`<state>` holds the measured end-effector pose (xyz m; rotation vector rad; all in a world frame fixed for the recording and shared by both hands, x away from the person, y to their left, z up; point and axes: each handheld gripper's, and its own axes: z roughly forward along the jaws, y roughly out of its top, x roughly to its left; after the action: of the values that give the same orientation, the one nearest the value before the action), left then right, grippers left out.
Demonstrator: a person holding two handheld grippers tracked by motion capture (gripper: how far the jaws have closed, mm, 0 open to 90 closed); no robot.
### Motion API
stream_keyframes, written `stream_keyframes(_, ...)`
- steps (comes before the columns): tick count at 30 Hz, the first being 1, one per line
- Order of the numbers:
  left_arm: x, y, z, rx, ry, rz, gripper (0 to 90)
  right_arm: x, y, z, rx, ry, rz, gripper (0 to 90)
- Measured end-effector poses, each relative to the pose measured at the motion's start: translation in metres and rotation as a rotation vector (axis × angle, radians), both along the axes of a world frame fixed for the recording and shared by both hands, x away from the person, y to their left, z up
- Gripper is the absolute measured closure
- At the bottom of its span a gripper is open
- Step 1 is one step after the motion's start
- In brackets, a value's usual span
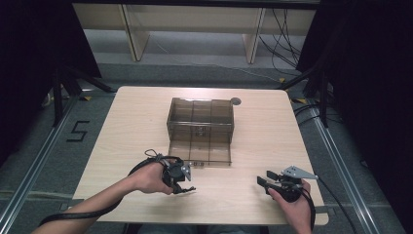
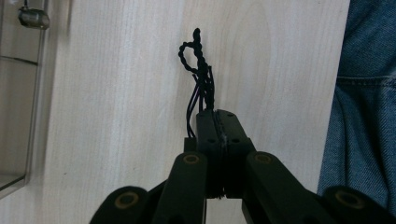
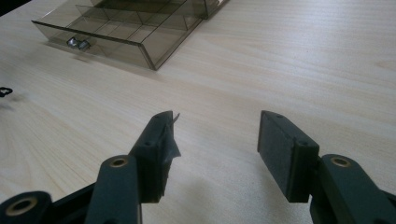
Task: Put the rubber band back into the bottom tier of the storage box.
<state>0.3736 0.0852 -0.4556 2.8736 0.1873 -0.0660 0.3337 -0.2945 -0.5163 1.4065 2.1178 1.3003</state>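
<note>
A short black braided cord (image 2: 198, 65) sticks out past the tips of my left gripper (image 2: 217, 114), which is shut on its lower end. Seen from above, this gripper (image 1: 184, 185) hovers just over the table's near left part, in front of the box. A smoky transparent box (image 1: 199, 114) stands mid-table with its bottom drawer (image 1: 199, 151) pulled out toward me. The drawer (image 3: 126, 28) has several compartments and a small metal knob (image 3: 77, 43). My right gripper (image 3: 217, 123) stands open over bare wood at the near right (image 1: 265, 181), with nothing between its jaws.
The light wooden table (image 1: 272, 131) has a grey cable grommet (image 1: 235, 101) behind the box. The person's jeans (image 2: 369, 93) show past the near table edge. Dark curtains and stands flank the table, and wooden furniture legs stand beyond it.
</note>
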Motion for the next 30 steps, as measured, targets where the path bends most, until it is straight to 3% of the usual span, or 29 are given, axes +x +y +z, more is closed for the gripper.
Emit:
stream_keyframes(18,0.010,0.005,0.008,-0.001,-0.016,0.022,88.4,0.000,0.000,0.001,-0.007,0.010,0.000,46.8)
stream_keyframes(24,0.013,0.007,0.010,0.002,-0.017,0.029,88.4,0.000,-0.001,0.000,0.010,0.000,0.008,46.8)
stream_keyframes(25,0.013,0.007,0.011,0.001,-0.019,0.029,88.4,0.002,-0.003,0.000,0.008,-0.026,0.028,46.8)
stream_keyframes(30,0.015,0.007,0.013,0.004,-0.023,0.029,88.4,0.002,-0.003,0.000,0.008,-0.026,0.028,46.8)
